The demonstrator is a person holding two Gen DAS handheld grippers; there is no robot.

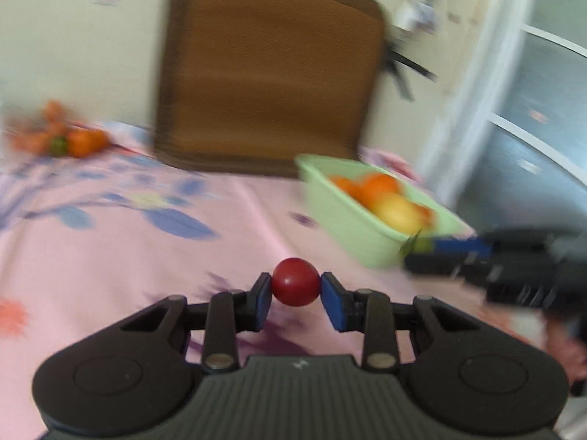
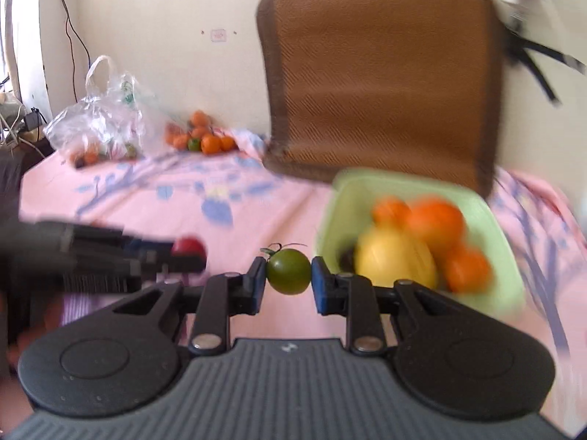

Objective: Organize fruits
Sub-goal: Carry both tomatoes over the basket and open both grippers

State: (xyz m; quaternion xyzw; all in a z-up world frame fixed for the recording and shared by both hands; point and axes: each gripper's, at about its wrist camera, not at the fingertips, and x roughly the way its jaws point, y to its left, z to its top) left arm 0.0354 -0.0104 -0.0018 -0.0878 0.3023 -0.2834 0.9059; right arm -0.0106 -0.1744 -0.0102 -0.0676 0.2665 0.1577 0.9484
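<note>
Pinching a round red fruit (image 1: 295,281) between its blue pads (image 1: 262,302), the left gripper (image 1: 295,300) reaches level and forward above the pink floral cloth (image 1: 110,256). Its fruit is near-spherical, so no long axis shows. To the far right sits a green tub (image 1: 348,234) of orange and yellow fruit, its long side running from near right to far left — the right gripper (image 1: 445,253) comes in from the right just beside its near corner. A loose pile of oranges (image 1: 69,139) lies far left, blurred, and a brown mat (image 1: 271,84) leans against the wall behind.

From the right wrist, the right gripper (image 2: 288,281) is clamped on a green tomato (image 2: 288,271), stem tuft pointing up and left. The green tub (image 2: 510,256) lies just beyond to the right. At the near left, the left gripper (image 2: 176,256) enters sideways carrying the red fruit (image 2: 188,246). Far left — a clear plastic bag (image 2: 99,121) beside the oranges (image 2: 201,135).
</note>
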